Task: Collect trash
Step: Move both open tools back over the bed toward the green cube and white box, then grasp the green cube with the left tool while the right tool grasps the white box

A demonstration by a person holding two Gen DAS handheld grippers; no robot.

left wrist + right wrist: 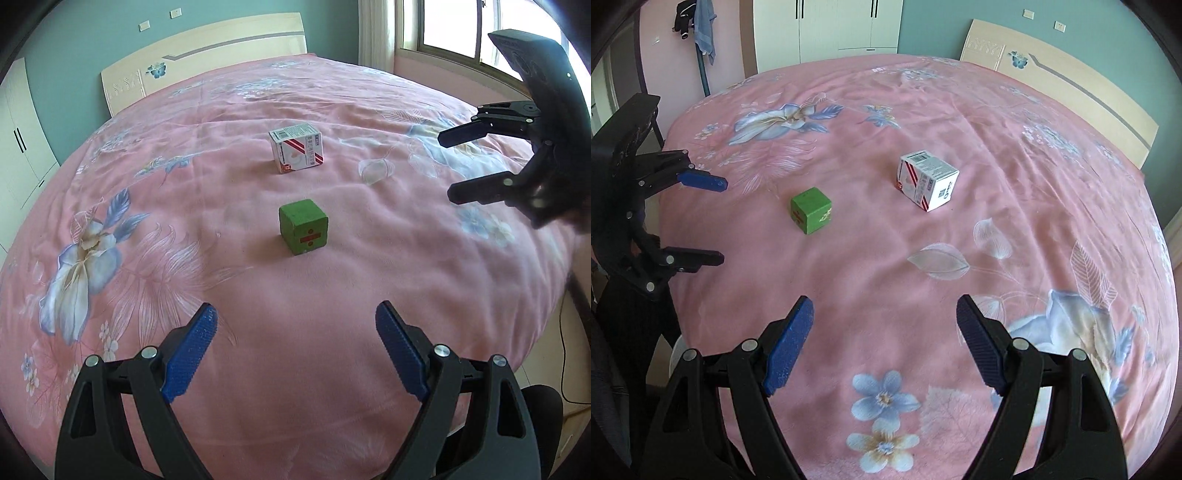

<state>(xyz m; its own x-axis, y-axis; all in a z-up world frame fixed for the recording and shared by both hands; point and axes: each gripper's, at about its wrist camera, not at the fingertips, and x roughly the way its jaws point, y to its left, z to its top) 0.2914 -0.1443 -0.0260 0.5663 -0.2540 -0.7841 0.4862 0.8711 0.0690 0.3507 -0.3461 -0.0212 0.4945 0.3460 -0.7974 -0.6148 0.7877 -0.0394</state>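
Fingers of the left gripper stand spread wide in the foreground of the left wrist view, blue pads facing each other with nothing between them, only bare pink bedspread below. The right gripper is likewise spread and empty above the same floral cover, and each tool shows at the side of the other's view, jaws apart there too. Just beyond the left gripper's tips sits the green cube, resting flat on the spread with a red mark on its near face; a second printed face seen from the right wrist is too small to read. Farther on, apart from the cube, stands the small white carton with red stripes and fine print that cannot be made out. Around both pieces the cover lies open on every side, lightly rippled. The near edge of the bed falls away at lower right of the left view, where a dark rounded shape and a thin cable on the floor are cut off by the frame. At the far end rises the pale headboard with a blue butterfly motif, then teal wall, a white wardrobe and a bright window washed out by glare.
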